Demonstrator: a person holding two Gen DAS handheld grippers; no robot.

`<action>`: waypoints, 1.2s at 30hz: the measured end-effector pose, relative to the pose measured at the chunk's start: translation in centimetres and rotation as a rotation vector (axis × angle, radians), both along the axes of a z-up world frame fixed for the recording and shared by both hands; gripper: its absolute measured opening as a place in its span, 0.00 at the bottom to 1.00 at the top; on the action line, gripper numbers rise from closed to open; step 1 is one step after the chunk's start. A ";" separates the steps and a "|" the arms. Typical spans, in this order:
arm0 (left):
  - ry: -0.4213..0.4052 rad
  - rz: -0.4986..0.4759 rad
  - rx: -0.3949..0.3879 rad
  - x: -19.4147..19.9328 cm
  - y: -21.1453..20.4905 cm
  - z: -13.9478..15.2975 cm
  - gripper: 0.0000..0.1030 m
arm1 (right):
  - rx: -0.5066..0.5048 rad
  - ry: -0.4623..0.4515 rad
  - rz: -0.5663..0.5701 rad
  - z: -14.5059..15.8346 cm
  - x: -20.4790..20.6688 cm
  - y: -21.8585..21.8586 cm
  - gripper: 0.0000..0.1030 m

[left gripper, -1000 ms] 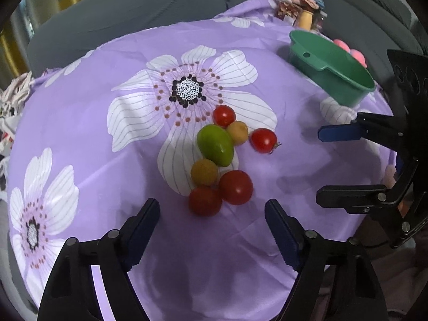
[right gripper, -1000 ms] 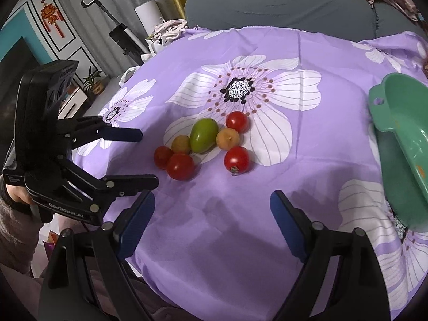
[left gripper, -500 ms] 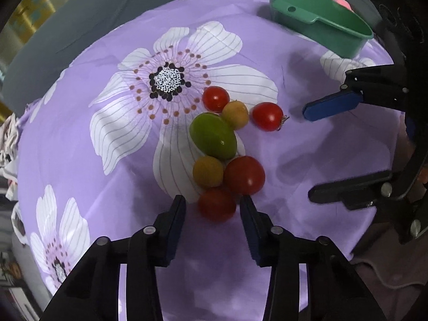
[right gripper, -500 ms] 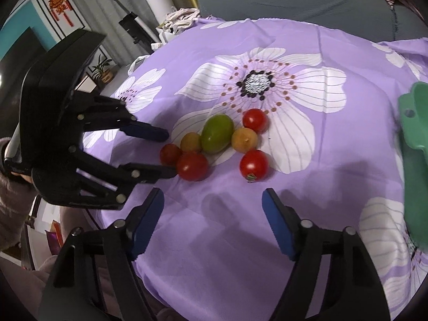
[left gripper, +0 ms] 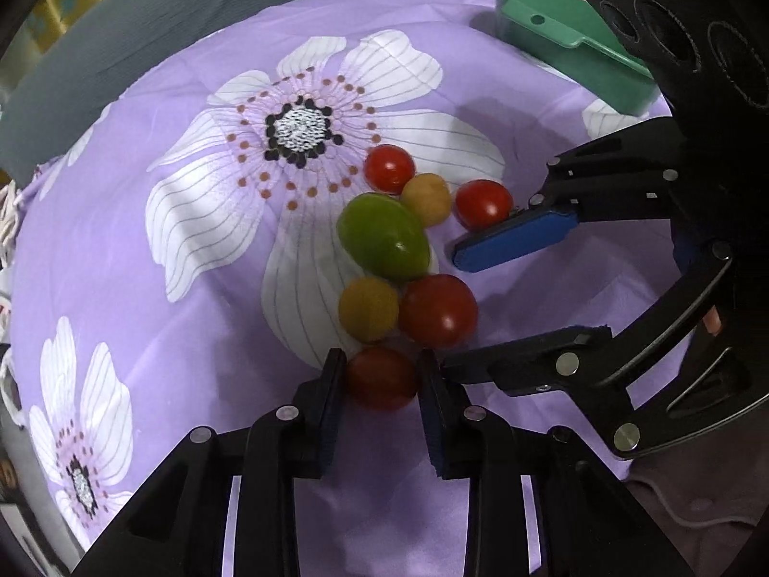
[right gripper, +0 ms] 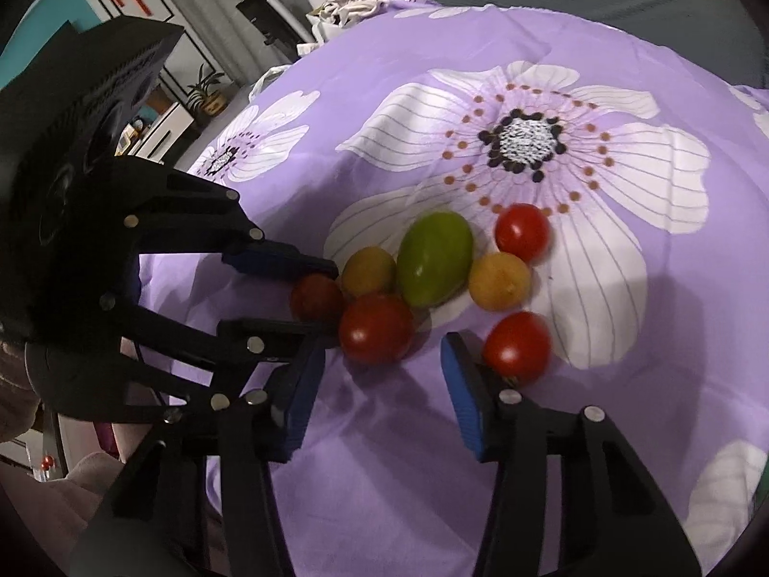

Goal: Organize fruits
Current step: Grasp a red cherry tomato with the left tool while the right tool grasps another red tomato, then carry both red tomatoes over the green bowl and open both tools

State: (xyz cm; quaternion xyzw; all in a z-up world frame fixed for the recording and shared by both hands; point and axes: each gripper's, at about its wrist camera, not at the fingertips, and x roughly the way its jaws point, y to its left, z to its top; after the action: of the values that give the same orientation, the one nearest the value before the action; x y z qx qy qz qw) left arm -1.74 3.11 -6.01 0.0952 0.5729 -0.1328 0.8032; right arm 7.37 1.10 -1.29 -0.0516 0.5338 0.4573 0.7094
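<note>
Left wrist view: the left gripper (left gripper: 381, 375) pinches a small red tomato (left gripper: 382, 379) at the near edge of the fruit cluster. Right behind sit a yellow fruit (left gripper: 368, 308) and a bigger red tomato (left gripper: 438, 310), touching, then the green mango (left gripper: 383, 236). From the right, the right gripper (left gripper: 519, 288) reaches in, fingers spread, crowding the cluster. Further back, another tomato (left gripper: 483, 204), a green basket (left gripper: 572, 43), all on the purple flowered cloth (left gripper: 192, 154). Grey sofa (left gripper: 144, 14) beyond.
</note>
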 end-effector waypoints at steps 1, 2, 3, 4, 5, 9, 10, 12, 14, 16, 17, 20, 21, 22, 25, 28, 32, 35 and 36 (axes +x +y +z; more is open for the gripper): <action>-0.001 0.003 -0.003 0.0 0.1 0.0 0.28 | -0.002 -0.001 0.005 0.0 0.1 0.2 0.48; -0.002 0.002 0.000 0.2 0.2 0.0 0.28 | -0.001 0.002 0.008 0.0 0.2 0.2 0.47; -0.002 0.002 0.001 0.3 0.3 0.0 0.28 | 0.006 0.009 0.011 -0.1 0.4 0.2 0.47; 0.000 0.002 -0.001 0.3 0.3 0.1 0.28 | 0.012 0.013 0.014 -0.1 0.6 0.2 0.45; 0.002 -0.001 -0.005 0.2 0.2 0.1 0.28 | 0.014 0.019 0.015 -0.1 0.7 0.2 0.44; 0.009 -0.010 -0.026 -0.4 0.3 0.2 0.28 | 0.009 0.030 0.028 0.0 1.1 -0.2 0.42; 0.009 -0.009 -0.028 -0.5 0.2 0.2 0.28 | 0.009 0.033 0.027 -0.1 1.2 -0.1 0.42; 0.007 -0.006 -0.028 -0.7 -0.2 0.1 0.28 | 0.004 0.024 0.036 -0.1 1.1 0.3 0.39; 0.006 -0.001 -0.032 -0.6 -0.4 0.1 0.28 | -0.004 0.010 0.034 -0.1 1.1 0.8 0.34; 0.003 0.003 -0.041 -0.6 -0.2 0.0 0.28 | -0.003 0.008 0.029 -0.2 1.1 0.9 0.32; 0.000 0.003 -0.044 -0.6 -0.2 0.1 0.28 | 0.000 0.008 0.024 -0.2 1.1 0.8 0.32; -0.004 0.016 -0.051 -0.7 0.0 0.2 0.28 | 0.013 0.020 -0.003 -0.4 1.2 0.3 0.32; -0.006 0.017 -0.055 -0.8 0.0 0.2 0.28 | 0.010 0.022 -0.016 -0.3 1.1 0.0 0.32; -0.008 0.016 -0.061 -0.7 0.1 0.2 0.28 | 0.009 0.021 -0.025 -0.2 0.9 -0.4 0.32; -0.021 0.045 -0.093 -0.7 0.5 0.3 0.28 | 0.020 0.010 -0.052 0.3 0.3 -1.7 0.32; -0.027 0.074 -0.149 -0.7 0.6 0.4 0.28 | 0.038 0.003 -0.103 0.8 -0.3 -3.8 0.32; -0.025 0.098 -0.218 -0.7 0.5 0.5 0.28 | 0.069 0.000 -0.184 1.5 -0.8 -7.0 0.32; -0.029 0.109 -0.253 -0.8 0.1 1.0 0.28 | 0.080 -0.016 -0.230 2.0 -1.1 -8.7 0.32; -0.035 0.113 -0.266 -0.8 0.0 1.4 0.28 | 0.089 -0.021 -0.246 2.1 -1.1 -9.4 0.32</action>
State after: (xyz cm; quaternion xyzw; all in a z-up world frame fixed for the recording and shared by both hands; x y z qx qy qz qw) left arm -2.56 3.12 -4.57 -0.0423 0.5404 -0.1603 0.8249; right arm 6.27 -8.30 0.84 0.0410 0.5078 0.3894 0.7674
